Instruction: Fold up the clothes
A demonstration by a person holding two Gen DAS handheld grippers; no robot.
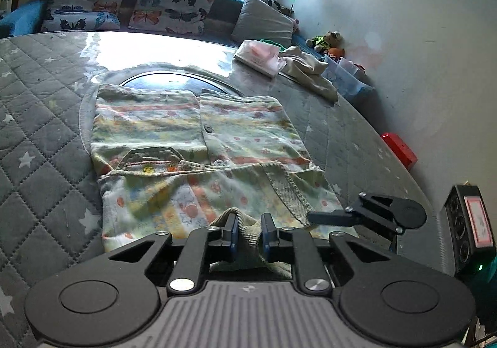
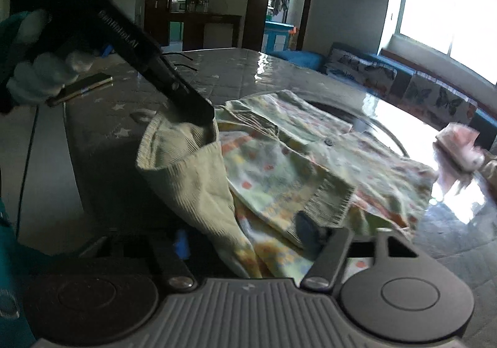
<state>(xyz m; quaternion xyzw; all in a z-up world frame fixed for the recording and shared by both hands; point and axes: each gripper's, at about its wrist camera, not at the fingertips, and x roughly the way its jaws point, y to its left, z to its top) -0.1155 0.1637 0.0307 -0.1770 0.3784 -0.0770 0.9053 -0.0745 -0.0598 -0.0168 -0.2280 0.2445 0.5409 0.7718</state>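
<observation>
The left hand-held gripper [image 1: 247, 231] is clenched on the ribbed hem of a small patterned garment [image 1: 192, 143], the blue pads pinching a raised bunch of beige knit between them; holding the hem there looks meant to let the near edge be lifted and carried over the rest of the cloth. The right hand-held gripper [image 1: 313, 217] reaches in from the right side at the same near edge, just beside the left one. In its own view, cloth lies draped across its fingers and a blue pad [image 2: 182, 244] shows beside the fabric, but whether it is actually clamped on the cloth I cannot tell. Seen from the right wrist, the left tool comes down at a slant, gripped by a white-gloved hand [image 2: 43, 74], and the ribbed hem [image 2: 183, 161] hangs from its tip in a loose fold, lifted off the surface. The garment lies on the quilted grey surface [image 1: 46, 118], partly over a dark round inset, with its sides already turned inward and a button line down the middle, so the fold from the bottom seems the step in hand. Farther off on the surface sit a pink folded piece [image 1: 261, 56] and a crumpled beige cloth [image 1: 310, 71], well apart from the work, likely a finished item and one still waiting.
</observation>
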